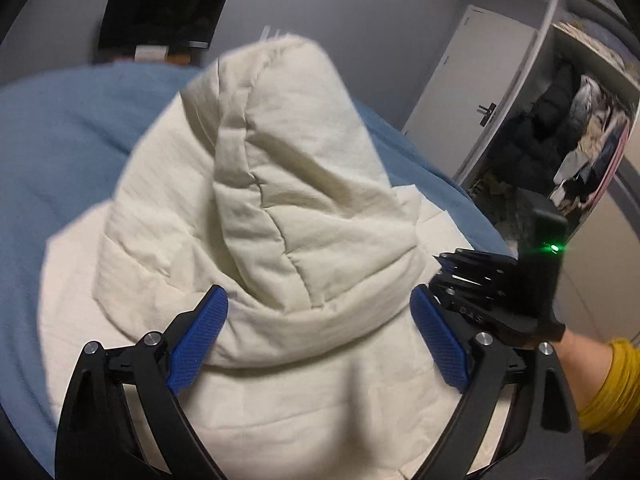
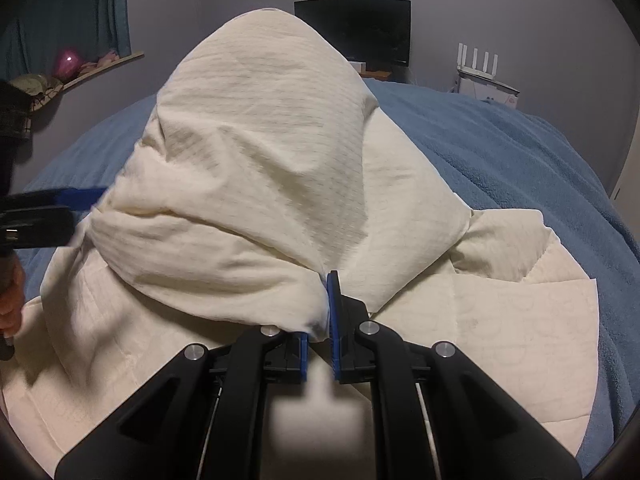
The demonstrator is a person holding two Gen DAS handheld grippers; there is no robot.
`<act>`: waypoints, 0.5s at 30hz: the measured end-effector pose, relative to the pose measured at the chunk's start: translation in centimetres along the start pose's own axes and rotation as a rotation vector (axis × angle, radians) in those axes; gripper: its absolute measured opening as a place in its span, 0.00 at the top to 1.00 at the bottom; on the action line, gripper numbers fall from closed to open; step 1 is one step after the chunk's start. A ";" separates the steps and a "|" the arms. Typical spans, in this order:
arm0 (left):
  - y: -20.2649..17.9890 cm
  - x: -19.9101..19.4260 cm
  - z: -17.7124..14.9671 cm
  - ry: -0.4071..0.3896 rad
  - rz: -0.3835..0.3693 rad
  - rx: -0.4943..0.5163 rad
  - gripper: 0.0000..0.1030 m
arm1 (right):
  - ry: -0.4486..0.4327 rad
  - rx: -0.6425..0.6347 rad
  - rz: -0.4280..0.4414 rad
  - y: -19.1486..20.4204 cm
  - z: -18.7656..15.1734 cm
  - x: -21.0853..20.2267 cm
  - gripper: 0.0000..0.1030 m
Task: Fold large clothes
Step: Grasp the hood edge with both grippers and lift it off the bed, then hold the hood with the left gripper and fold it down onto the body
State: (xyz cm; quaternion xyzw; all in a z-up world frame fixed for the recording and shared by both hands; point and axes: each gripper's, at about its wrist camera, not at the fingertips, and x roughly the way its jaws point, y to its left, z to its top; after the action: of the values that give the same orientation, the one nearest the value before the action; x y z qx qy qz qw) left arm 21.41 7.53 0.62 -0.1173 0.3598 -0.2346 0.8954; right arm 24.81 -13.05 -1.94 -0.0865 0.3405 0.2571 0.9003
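A cream padded garment [image 1: 256, 200] lies heaped in the middle of a bed covered by a blue blanket [image 1: 60, 128], one fold of it pulled up and over toward the near edge. The right tool [image 2: 320, 308] is clamped tight on a pinch of that fold's hem, while the left tool [image 1: 320, 336] stands wide, its blue pads [image 1: 196, 340] either side of the cloth but pressing nothing. The fold looks roughly half made: the lifted layer has yet to be laid flat on the lower panel spread beneath it. The next move, by this reading, calls for the right tool to lower its hem onto that panel and let go, and for the left to find a fresh edge. Beyond the garment a dark monitor [image 2: 352, 30] stands against the grey wall; right of the garment, in the left wrist view, an open wardrobe [image 1: 580, 128] shows hanging clothes. A yellow sleeve [image 1: 608, 388] shows behind the right tool.
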 end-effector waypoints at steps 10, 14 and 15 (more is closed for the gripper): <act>3.5 1.4 0.5 0.043 0.018 -0.079 0.80 | 0.006 -0.042 0.071 0.4 0.7 -1.2 0.69; 5.2 1.2 0.4 0.058 0.026 -0.117 0.80 | -0.031 -0.035 0.145 -0.5 1.2 -2.6 0.59; 5.9 1.1 0.4 0.064 0.024 -0.128 0.80 | -0.043 -0.026 0.161 -0.8 1.4 -2.9 0.58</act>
State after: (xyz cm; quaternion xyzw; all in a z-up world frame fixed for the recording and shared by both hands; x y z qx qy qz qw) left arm 24.36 12.07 -1.96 -0.1627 0.4038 -0.2040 0.8769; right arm 24.17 -14.43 0.98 -0.0649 0.3234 0.3347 0.8827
